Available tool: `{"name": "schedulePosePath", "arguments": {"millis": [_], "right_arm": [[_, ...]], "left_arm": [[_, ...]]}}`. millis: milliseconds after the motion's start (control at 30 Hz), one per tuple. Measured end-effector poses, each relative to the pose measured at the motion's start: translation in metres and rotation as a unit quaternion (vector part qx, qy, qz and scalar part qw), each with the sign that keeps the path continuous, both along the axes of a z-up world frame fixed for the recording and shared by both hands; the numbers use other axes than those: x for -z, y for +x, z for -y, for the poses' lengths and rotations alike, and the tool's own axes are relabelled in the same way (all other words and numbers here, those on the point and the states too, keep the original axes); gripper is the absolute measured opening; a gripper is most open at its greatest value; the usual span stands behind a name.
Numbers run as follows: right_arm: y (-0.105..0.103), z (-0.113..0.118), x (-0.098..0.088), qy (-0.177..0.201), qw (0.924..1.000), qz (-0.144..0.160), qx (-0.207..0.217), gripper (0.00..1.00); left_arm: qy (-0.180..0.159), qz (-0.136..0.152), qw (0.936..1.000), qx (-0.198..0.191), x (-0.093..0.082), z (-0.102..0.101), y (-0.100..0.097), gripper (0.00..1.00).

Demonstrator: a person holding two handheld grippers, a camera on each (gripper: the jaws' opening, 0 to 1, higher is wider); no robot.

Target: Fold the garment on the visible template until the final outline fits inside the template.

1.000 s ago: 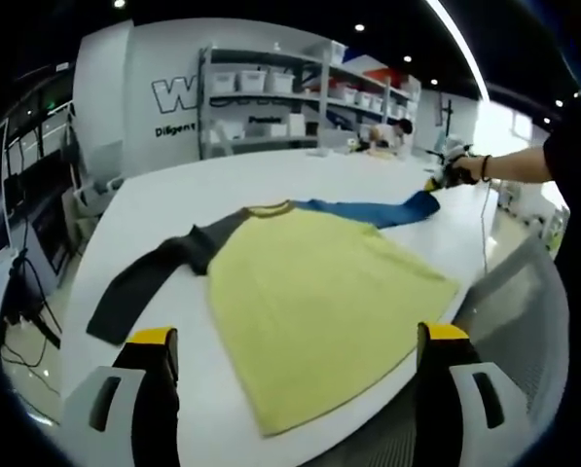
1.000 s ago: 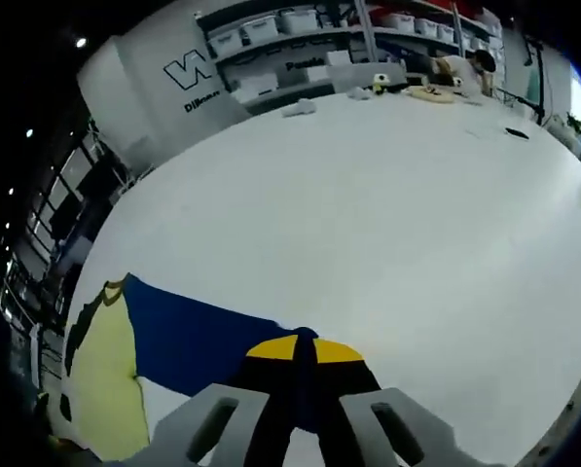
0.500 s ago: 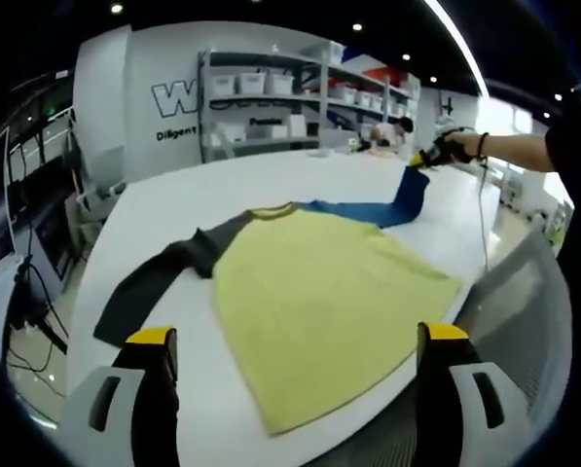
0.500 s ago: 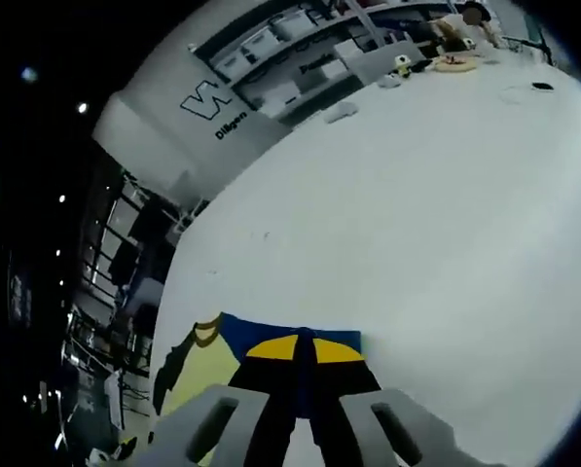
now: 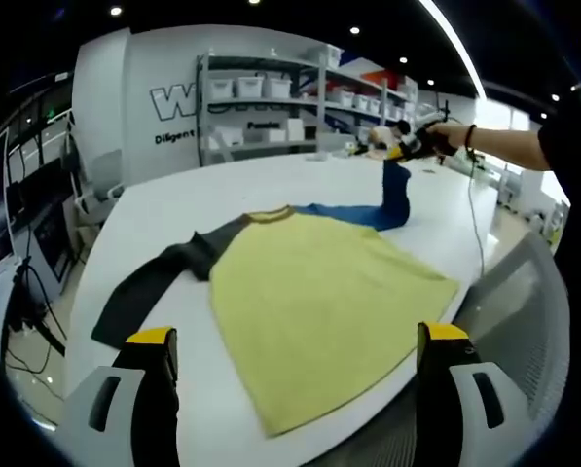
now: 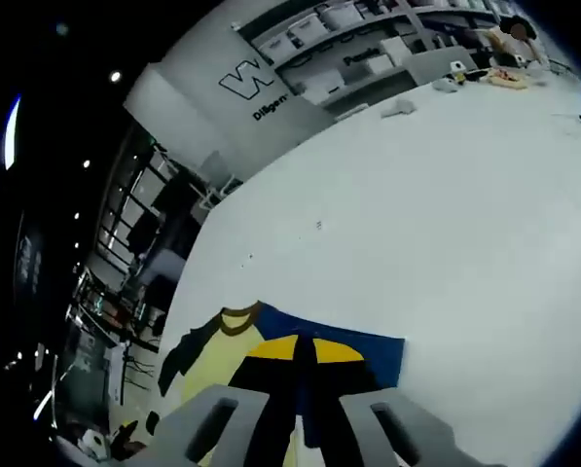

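White table (image 5: pixel 173 204) under yellow shirt (image 5: pixel 319 302), lying flat, long axis running from near hem to far collar. Blue sleeve (image 5: pixel 392 195) lifted at far right, pinched in closed right gripper (image 6: pixel 303 362), body lying inward. Left gripper (image 5: pixel 295 336) open, empty, hovering at near hem.

Left tool open and low, right tool raised and clamped

The left tool (image 5: pixel 298 362), grey-bodied with yellow-tipped black jaws, was held with those jaws spread wide apart and nothing between them. The right tool (image 6: pixel 301 352) had its yellow-tipped jaws pressed together on a blue fabric sleeve (image 6: pixel 368 352); in the left gripper view the person's outstretched arm (image 5: pixel 509 148) held it aloft (image 5: pixel 407 146).
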State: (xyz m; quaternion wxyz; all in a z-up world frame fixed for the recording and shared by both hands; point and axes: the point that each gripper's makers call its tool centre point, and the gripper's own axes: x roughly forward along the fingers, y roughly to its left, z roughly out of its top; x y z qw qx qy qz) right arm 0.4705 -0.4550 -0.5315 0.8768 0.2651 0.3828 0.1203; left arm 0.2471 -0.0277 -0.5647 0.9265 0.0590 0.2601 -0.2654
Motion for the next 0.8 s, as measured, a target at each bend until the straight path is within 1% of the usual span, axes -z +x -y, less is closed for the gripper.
{"name": "schedulePosePath", "arguments": {"millis": [167,300,367,433,500,633,800], "right_arm": [[0.009,-0.02,-0.005,0.004,0.9997,0.006,-0.023,0.0],[0.01,-0.045,-0.009,-0.005,0.9986,0.016,-0.051,0.0],[0.018,-0.049,-0.012,-0.005,0.9978,0.019,-0.064,0.0],[0.023,-0.06,-0.015,-0.011,0.9958,0.024,-0.087,0.0],[0.028,-0.067,-0.018,-0.012,0.9947,0.026,-0.098,0.0],[0.027,-0.091,-0.023,-0.014,0.9928,0.032,-0.115,0.0],[0.035,-0.116,-0.03,-0.009,0.9911,0.039,-0.127,0.0]], "left_arm": [[0.002,-0.001,1.0,0.001,0.0,0.001,0.0,0.99],[-0.002,-0.007,1.0,0.002,0.002,0.003,0.001,0.99],[0.0,-0.008,1.0,0.003,0.003,0.004,0.001,0.99],[-0.001,-0.008,0.9999,0.006,0.003,0.005,0.0,0.99],[0.0,-0.008,1.0,0.006,0.003,0.004,0.001,0.99],[0.003,-0.006,1.0,0.001,0.004,0.0,0.002,0.99],[0.001,0.007,1.0,0.006,0.001,0.001,0.004,0.99]]}}
